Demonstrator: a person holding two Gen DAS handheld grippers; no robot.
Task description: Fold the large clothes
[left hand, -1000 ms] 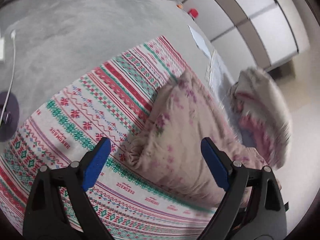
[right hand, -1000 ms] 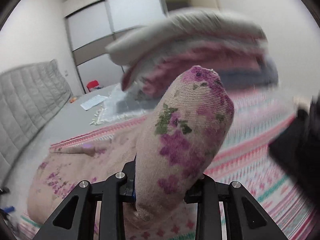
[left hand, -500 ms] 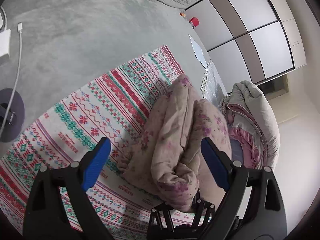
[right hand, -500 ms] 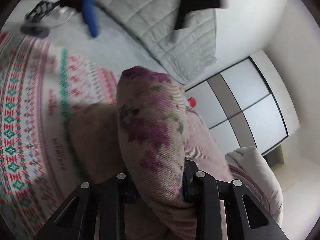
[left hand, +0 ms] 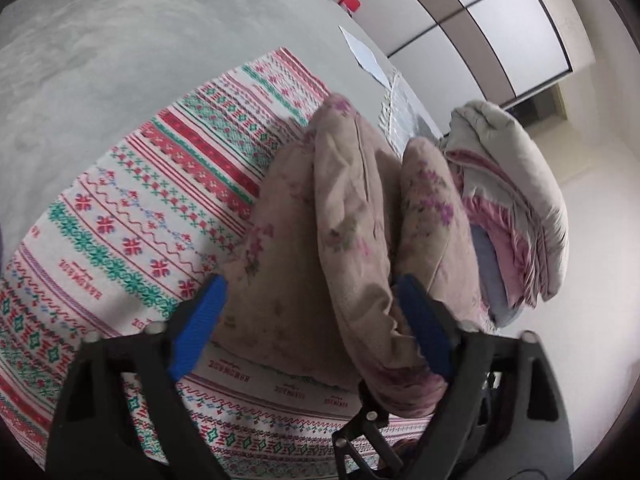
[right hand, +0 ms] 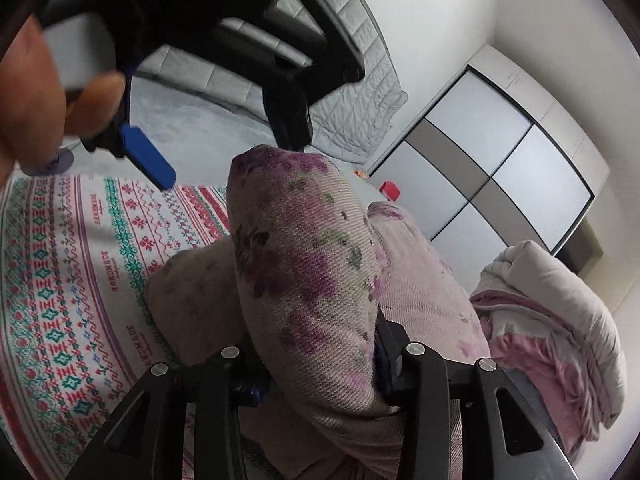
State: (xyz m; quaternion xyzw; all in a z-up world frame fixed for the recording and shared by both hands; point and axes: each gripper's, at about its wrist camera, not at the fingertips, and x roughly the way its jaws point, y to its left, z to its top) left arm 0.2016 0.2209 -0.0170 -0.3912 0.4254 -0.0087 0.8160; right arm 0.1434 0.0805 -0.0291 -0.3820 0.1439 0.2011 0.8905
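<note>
Since half a second ago the left gripper [left hand: 308, 320] has dropped closer to the padded beige floral-print garment [left hand: 352, 216], and its blue pads now straddle the bulky fold where earlier they hung above it. Right gripper [right hand: 320, 364] unchanged in grip: fingers pinched tight on a thick roll of the same garment, the fabric bulging up out of the pinch.

Left fingers apart, nothing between them clamped yet; one blue pad [left hand: 198, 322] is clear of the cloth on the near side, the other is pressed against or half-buried by the fold (contact likely, cannot be sure).

Garment lies bunched in two humps on the red-and-green patterned woven mat [left hand: 140, 200], which is spread over grey carpet [left hand: 120, 40].

Step in hand, by my reading: get a second hold so the fold can be carried across. Best to close the left fingers on a single edge layer rather than the whole hump; padded cloth this thick will squeeze out of a shallow bite. Keep both holds level.

Count: two grippers, one floral garment, one mat, one stack of folded pink-and-grey bedding [left hand: 516, 200] just beside the garment, one small red object [left hand: 349, 0] by the wardrobe doors.
</note>
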